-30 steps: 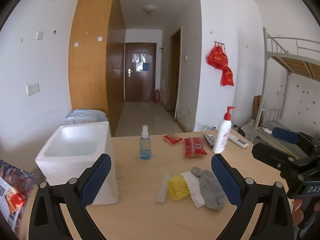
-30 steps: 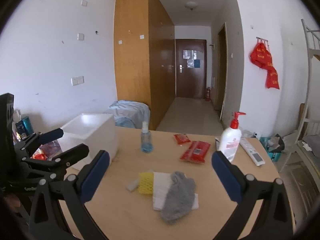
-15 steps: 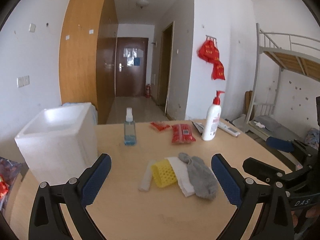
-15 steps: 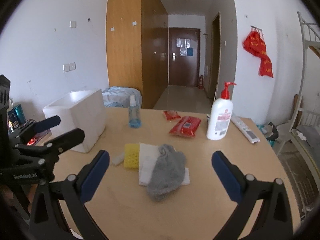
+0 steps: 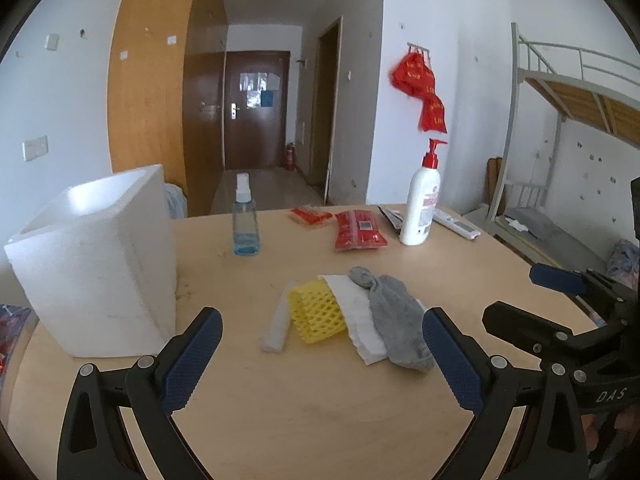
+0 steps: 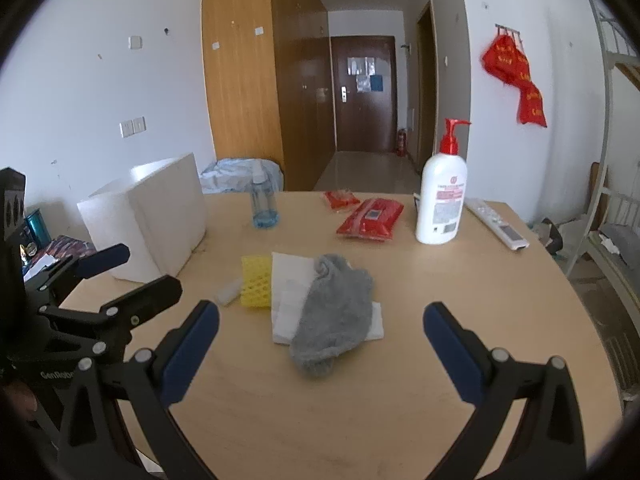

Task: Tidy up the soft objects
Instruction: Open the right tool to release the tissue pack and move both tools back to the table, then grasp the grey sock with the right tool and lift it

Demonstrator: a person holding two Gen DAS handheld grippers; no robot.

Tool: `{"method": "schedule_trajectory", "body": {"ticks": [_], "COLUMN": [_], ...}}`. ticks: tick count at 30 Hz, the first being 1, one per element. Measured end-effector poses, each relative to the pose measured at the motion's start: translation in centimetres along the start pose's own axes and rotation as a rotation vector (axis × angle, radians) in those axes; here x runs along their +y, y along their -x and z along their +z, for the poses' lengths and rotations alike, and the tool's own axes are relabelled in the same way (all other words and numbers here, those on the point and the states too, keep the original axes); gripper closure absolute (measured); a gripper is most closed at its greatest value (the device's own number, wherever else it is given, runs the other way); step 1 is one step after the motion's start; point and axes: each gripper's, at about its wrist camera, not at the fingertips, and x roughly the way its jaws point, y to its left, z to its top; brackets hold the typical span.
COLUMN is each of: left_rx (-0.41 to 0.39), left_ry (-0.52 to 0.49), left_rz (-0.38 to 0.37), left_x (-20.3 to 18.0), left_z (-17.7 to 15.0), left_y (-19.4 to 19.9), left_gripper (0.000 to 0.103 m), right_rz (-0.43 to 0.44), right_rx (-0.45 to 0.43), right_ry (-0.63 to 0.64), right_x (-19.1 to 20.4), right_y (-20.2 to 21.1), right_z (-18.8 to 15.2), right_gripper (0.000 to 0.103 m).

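Left gripper (image 5: pixel 322 354): released, jaws spread wide and holding nothing; blue pads fill the lower part of the left wrist view, above the near table edge.
Right gripper (image 6: pixel 321 346): released, jaws spread wide and empty; it also shows at the right edge of the left wrist view.
Table (image 5: pixel 304 412): pale wood, round-edged, spans the lower half of both views.
Grey sock (image 6: pixel 334 312): centre of the right wrist view, lying across the white cloth, its rounded end nearest the camera.
White cloth (image 6: pixel 288 280): folded flat under the sock, touching the yellow mesh piece.
Yellow mesh piece (image 5: pixel 316 310): centre of the left wrist view, just beside the cloth.
White foam strip (image 5: pixel 278 322): against the left side of the mesh piece; material is probably foam, but the view is too soft to confirm.
White foam box (image 5: pixel 96 264): left of frame, top open, well apart from the soft pile.
Spray bottle (image 5: pixel 245 220): upright, blue liquid in the bottom, behind the pile.
Red packets (image 5: pixel 358 230): two, lying flat, upper centre of the table.
Pump bottle (image 6: pixel 442 192): white with red pump, upright, right of the packets.
Remote control (image 6: pixel 498 228): flat, far right of the table.
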Motion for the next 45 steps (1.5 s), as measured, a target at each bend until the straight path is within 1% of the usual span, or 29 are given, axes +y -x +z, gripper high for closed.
{"method": "schedule_trajectory", "body": {"ticks": [6, 8, 13, 17, 23, 27, 29, 31, 34, 38, 41, 42, 43, 44, 45], "left_rx": [0.04, 0.065, 0.084, 0.085, 0.125, 0.151, 0.164, 0.179, 0.202, 0.221, 0.231, 0.234, 0.237, 0.243, 0.246], "left_ry": [0.007, 0.018, 0.025, 0.023, 0.028, 0.06, 0.06, 0.063, 0.066, 0.066, 0.068, 0.065, 0.063, 0.058, 0.054], "left_rz": [-0.018, -0.03, -0.027, -0.004, -0.018, -0.019, -0.005, -0.011, -0.015, -0.022, -0.039, -0.044, -0.049, -0.055, -0.06], "left_x": [0.6, 0.9, 1.2, 1.5, 2.0, 2.9, 3.0, 3.1, 3.2, 3.2, 3.1, 3.0, 2.9, 2.7, 2.5], "left_z": [0.2, 0.2, 0.0, -0.1, -0.3, -0.2, -0.2, -0.4, -0.5, -0.8, -0.8, -0.8, -0.8, -0.8, -0.9], "left_y": [-1.9, -2.9, -4.4, -5.1, -6.8, -7.2, -7.5, -7.7, -8.3, -9.0, -9.3, -9.4, -9.5, -9.7, -9.7], "left_gripper": [0.003, 0.003, 0.003, 0.003, 0.003, 0.003, 0.003, 0.003, 0.003, 0.003, 0.003, 0.003, 0.003, 0.003, 0.003], "right_rz": [0.014, 0.009, 0.015, 0.025, 0.044, 0.062, 0.077, 0.09, 0.105, 0.109, 0.109, 0.105, 0.098, 0.093, 0.089], "right_rx": [0.037, 0.051, 0.092, 0.134, 0.197, 0.245, 0.276, 0.306, 0.338, 0.369, 0.388, 0.392, 0.392, 0.392, 0.391], "right_ry": [-0.013, -0.011, -0.008, -0.006, -0.019, -0.014, -0.025, -0.028, -0.029, -0.025, -0.029, -0.027, -0.019, -0.015, -0.017], "right_x": [-0.9, -1.1, -1.7, -2.0, -2.2, -2.0, -2.1, -2.1, -2.0, -1.9, -2.0, -2.0, -2.0, -2.0, -2.0], "right_y": [-1.3, -1.8, -3.4, -5.0, -7.3, -9.0, -10.0, -10.8, -11.8, -12.5, -12.8, -12.9, -12.8, -12.7, -12.7], "right_z": [-0.1, -0.2, -0.4, -0.4, -0.3, -0.3, -0.5, -0.7, -1.0, -1.1, -1.3, -1.3, -1.4, -1.4, -1.5], "right_gripper": [0.0, 0.0, 0.0, 0.0, 0.003, 0.012, 0.015, 0.023, 0.028, 0.037, 0.053, 0.062, 0.065, 0.067, 0.071]}}
